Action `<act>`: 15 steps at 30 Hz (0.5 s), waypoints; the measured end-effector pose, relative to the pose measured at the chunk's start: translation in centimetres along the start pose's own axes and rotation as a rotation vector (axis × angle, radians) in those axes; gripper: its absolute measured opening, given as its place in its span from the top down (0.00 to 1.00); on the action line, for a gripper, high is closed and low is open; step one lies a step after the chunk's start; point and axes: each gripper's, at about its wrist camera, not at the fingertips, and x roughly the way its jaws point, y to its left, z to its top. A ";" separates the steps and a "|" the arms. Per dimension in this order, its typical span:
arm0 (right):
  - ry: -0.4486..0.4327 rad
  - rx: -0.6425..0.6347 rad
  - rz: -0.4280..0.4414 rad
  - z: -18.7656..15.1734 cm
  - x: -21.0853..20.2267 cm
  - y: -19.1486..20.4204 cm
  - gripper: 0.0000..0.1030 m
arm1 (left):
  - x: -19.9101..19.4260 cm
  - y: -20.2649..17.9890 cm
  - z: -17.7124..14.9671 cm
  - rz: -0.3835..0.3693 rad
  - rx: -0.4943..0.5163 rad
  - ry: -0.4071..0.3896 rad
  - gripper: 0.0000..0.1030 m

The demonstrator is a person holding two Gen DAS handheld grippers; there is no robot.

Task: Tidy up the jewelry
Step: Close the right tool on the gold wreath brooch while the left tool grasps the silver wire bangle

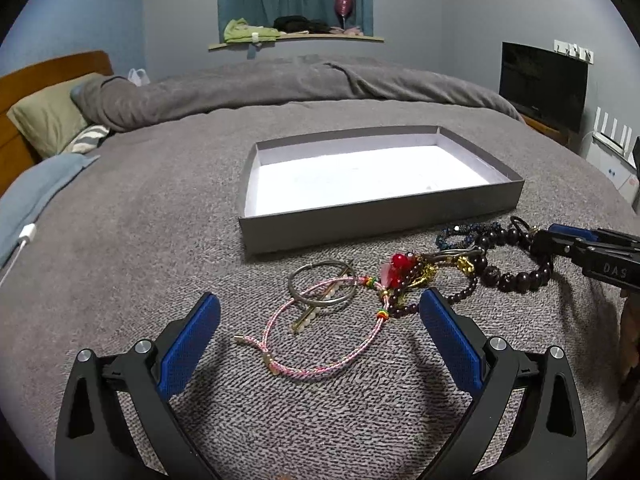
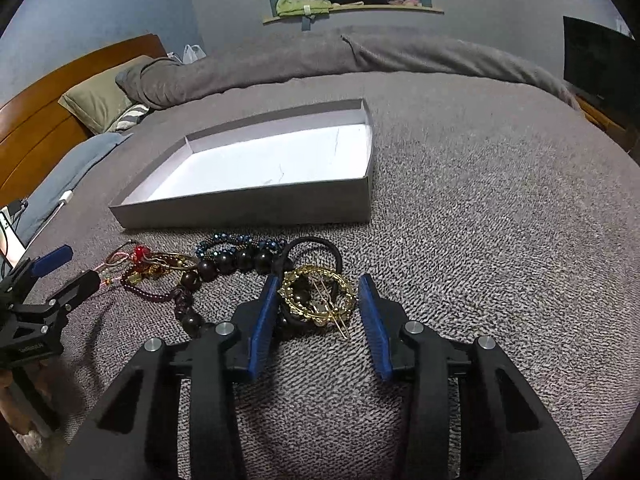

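A pile of jewelry lies on the grey bedspread in front of an empty grey box (image 1: 376, 228) with a white floor, also in the right wrist view (image 2: 248, 210). My left gripper (image 1: 320, 308) is open, its jaws either side of a pink braided cord bracelet (image 1: 320, 372) and a silver bangle (image 1: 320, 284). My right gripper (image 2: 318, 284) is open around a gold ornate hair clip (image 2: 320, 294), fingers not touching it. A dark wooden bead bracelet (image 2: 236, 260), a blue bead bracelet (image 2: 240, 242), a black hair tie (image 2: 312, 242) and a red bead charm (image 1: 398, 262) lie nearby.
A folded grey duvet (image 1: 280, 84) and pillows (image 1: 48, 116) lie at the bed's far side by a wooden headboard (image 2: 48, 108). A dark TV screen (image 1: 544, 80) stands at the right. A white charger cable (image 1: 24, 240) lies at the left edge.
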 end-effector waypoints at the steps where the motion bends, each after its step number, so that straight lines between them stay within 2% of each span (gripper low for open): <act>1: -0.009 0.001 -0.001 0.0 -0.2 0.0 0.60 | 0.0 0.0 0.0 0.001 0.000 0.000 0.04; 5: -0.049 -0.010 -0.013 0.1 -1.2 -0.1 0.60 | 0.0 0.4 0.0 -0.002 -0.007 0.005 0.04; 11: -0.089 -0.011 -0.024 0.4 -2.3 -0.5 0.60 | 0.0 3.1 0.3 -0.062 -0.102 0.032 0.04; 15: -0.089 -0.012 -0.022 0.4 -2.4 -0.6 0.60 | 0.5 4.8 0.6 -0.003 -0.142 0.046 0.07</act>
